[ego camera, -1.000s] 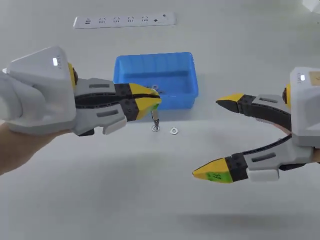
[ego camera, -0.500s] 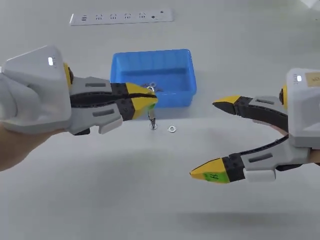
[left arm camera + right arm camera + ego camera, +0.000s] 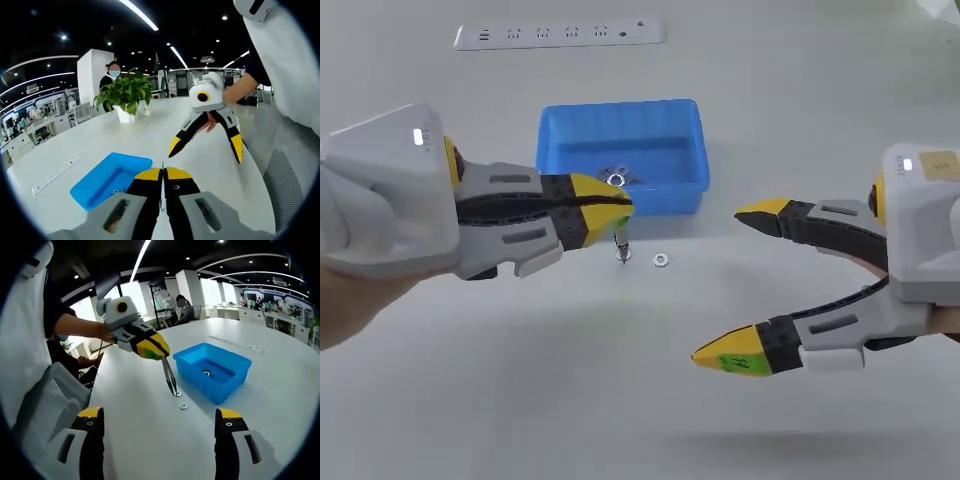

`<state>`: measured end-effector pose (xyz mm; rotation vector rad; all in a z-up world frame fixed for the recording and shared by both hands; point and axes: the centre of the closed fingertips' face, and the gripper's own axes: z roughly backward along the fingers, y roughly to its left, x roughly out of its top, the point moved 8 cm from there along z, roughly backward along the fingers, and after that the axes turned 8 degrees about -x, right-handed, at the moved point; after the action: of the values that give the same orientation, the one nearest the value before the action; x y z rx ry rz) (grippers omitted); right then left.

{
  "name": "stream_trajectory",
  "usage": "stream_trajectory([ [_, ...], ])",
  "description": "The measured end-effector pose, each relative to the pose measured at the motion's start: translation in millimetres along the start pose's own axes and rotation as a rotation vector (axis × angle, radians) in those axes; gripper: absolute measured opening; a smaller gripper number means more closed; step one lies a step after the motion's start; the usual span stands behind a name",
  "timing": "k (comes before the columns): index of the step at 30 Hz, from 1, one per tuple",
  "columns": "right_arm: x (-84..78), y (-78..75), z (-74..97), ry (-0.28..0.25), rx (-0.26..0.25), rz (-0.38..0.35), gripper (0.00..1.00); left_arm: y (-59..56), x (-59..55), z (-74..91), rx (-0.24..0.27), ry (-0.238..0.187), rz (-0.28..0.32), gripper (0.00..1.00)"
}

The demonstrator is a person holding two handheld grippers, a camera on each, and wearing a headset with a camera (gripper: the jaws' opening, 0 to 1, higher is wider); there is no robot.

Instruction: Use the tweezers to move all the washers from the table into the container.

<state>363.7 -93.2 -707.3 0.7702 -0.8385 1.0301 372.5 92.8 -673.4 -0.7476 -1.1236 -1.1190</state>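
Yellow tips: the left gripper [image 3: 625,208] has its jaws squeezed together on the top of the tweezers [image 3: 621,238]. That way I can use the tweezers like one long thin finger.
Tool: the tweezers point down at the table [image 3: 520,380], and their tips sit right at the first washer [image 3: 624,255]. I cannot tell if they have pinched it yet.
Next to it: the second washer [image 3: 661,261] lies flat on the table just beside the first washer, at 3 o'clock from it. It waits its turn.
Blue box: the container [image 3: 665,200] sits near, at 12 o'clock from both of them, so the carry is short. A few washers [image 3: 615,180] already lie inside it.
Other hand: the right gripper [image 3: 730,285] has its jaws wide apart and holds nothing. It hangs off at 3 o'clock, out of the way.
Far away: a power strip [image 3: 560,33] lies at 12 o'clock, past the container.
Change from one second ago: very little. The whole picture slid a bit, but that is my head camera. The tweezers' tips stay at the same washer. The right gripper looks a little closer to it.
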Motion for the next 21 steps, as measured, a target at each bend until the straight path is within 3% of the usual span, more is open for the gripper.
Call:
stream_trajectory([
  [3, 0.4, 2.0, -2.7, 0.004, 0.011, 0.005, 0.92, 1.3, 5.9, -1.2, -0.001, -0.017, -0.011, 0.05],
  [10, 2.4, 1.8, -2.5, -0.007, 0.01, -0.006, 0.92, 3.4, 0.4, -3.8, -0.009, 0.01, -0.005, 0.05],
  [21, -0.3, 4.1, -5.2, -0.011, 0.017, -0.025, 0.91, 3.1, -0.5, -2.7, -0.023, 0.015, 0.04, 0.05],
])
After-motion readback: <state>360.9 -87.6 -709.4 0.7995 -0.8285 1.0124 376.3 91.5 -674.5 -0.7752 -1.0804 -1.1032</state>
